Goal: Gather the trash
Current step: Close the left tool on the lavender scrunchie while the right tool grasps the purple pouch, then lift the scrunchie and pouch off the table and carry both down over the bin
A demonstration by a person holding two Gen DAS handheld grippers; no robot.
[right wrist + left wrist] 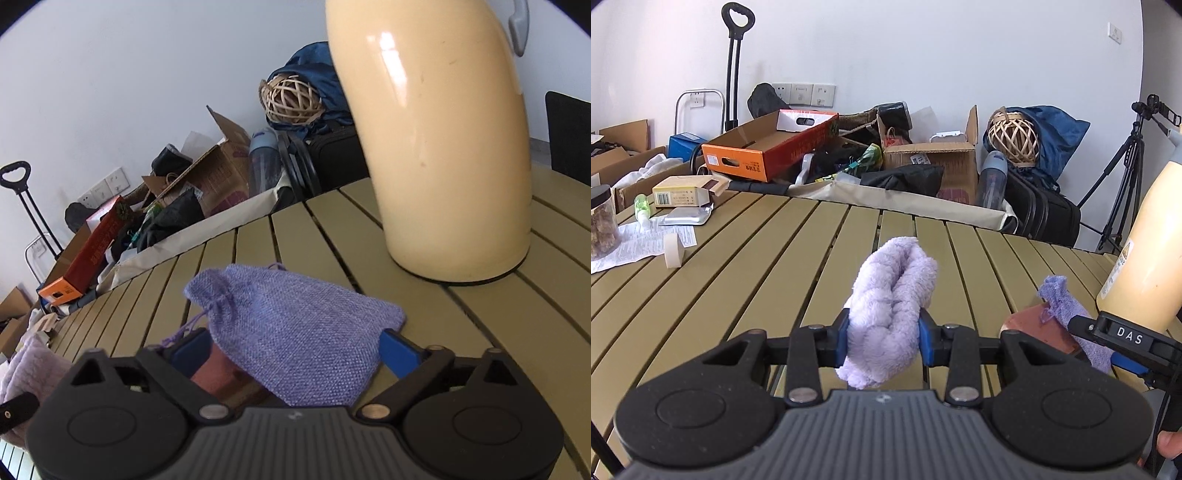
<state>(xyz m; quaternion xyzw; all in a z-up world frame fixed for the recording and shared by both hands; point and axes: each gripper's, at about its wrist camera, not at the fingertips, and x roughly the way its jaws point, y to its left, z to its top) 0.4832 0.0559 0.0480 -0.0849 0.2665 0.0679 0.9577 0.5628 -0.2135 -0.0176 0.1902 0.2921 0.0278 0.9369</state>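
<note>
My left gripper (884,332) is shut on a fluffy lilac cloth (894,288), which sticks up between the blue pads above the slatted olive table (775,277). To its right, a purple woven drawstring pouch (1060,299) lies on a reddish-brown flat object (1030,326). In the right wrist view my right gripper (295,347) stands wide open around that pouch (295,328). One blue pad is at each side of the pouch and neither visibly squeezes it. The reddish object (210,373) shows under the pouch beside the left pad.
A tall cream jug (443,166) stands close behind the pouch. At the table's far left lie a tape roll (673,251), a printed leaflet (635,243), a foil packet (685,216), a small box (687,190) and a jar (602,221). Cartons and bags are piled past the far edge.
</note>
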